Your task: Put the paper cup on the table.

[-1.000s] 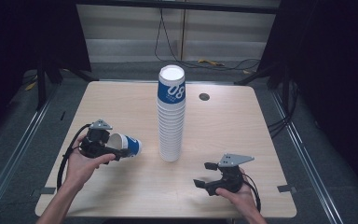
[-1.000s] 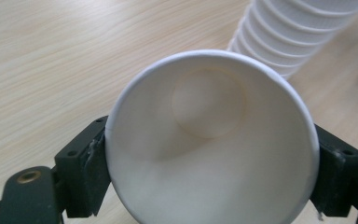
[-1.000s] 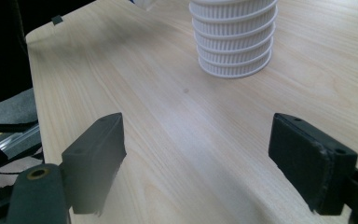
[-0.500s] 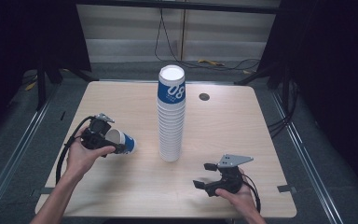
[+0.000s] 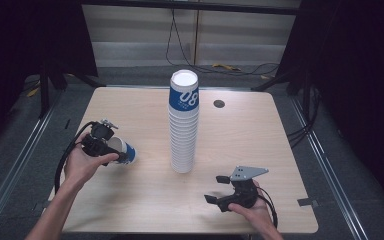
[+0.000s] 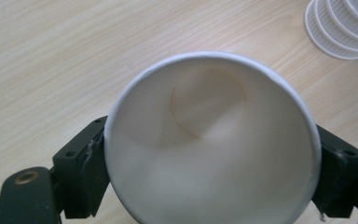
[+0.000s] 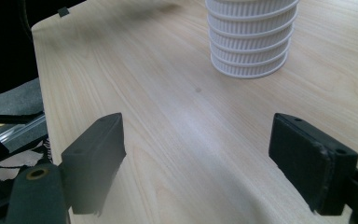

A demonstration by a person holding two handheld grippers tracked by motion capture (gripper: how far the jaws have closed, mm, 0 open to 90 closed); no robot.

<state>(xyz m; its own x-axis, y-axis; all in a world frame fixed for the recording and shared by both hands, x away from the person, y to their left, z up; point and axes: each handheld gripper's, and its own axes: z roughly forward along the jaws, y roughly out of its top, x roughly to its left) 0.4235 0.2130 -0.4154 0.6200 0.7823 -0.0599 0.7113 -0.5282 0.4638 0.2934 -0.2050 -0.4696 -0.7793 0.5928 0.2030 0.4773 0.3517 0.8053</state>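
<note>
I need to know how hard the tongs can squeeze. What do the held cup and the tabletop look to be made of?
Cup: apparently thin paper, matte white inside, with a rolled rim and a seamed round bottom. Tabletop: pale wood-grain surface, smooth with a slight sheen; whether laminate or solid wood, I cannot tell.

Hidden and cropped parts around the two grippers

In the left gripper view the paper cup (image 6: 209,140) between the jaws covers their inner faces, and the bottom edge cuts off its rim. Beyond the jaws, up and to the right, the cup stack (image 6: 342,28) is clipped by the corner. Ahead of the right jaws, the same stack (image 7: 249,37) loses its top to the upper edge.
</note>
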